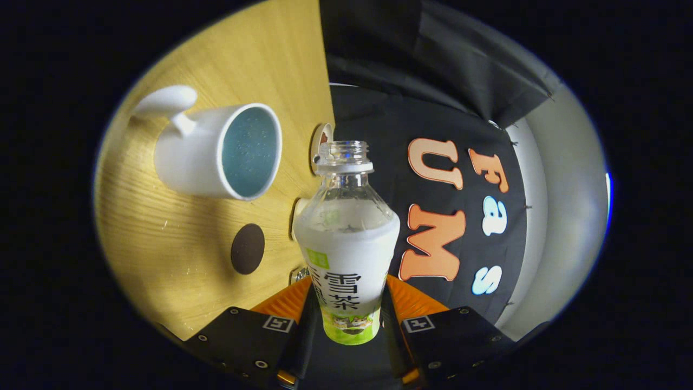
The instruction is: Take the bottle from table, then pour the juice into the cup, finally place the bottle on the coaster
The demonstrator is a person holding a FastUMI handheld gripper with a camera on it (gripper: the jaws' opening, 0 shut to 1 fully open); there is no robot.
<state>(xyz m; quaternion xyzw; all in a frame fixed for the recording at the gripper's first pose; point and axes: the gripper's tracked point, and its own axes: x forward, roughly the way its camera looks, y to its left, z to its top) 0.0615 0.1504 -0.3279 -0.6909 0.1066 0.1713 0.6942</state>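
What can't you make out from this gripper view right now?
- Bottle base: hidden between the fingers that clamp it.
- Juice level: label sleeve covers the body; the clear neck looks empty.
- Cup contents: interior looks pale and speckled, liquid uncertain.
- Small round items at the table edge: partly behind the bottle, unidentifiable.
- Coaster: a dark oval, material unclear.

The bottle (346,238) is clear glossy plastic under a matt printed wrap. The cup (216,151) looks like smooth glazed ceramic. The worktop (178,254) shows matt wood grain; the coaster (247,248) is dull and dark.
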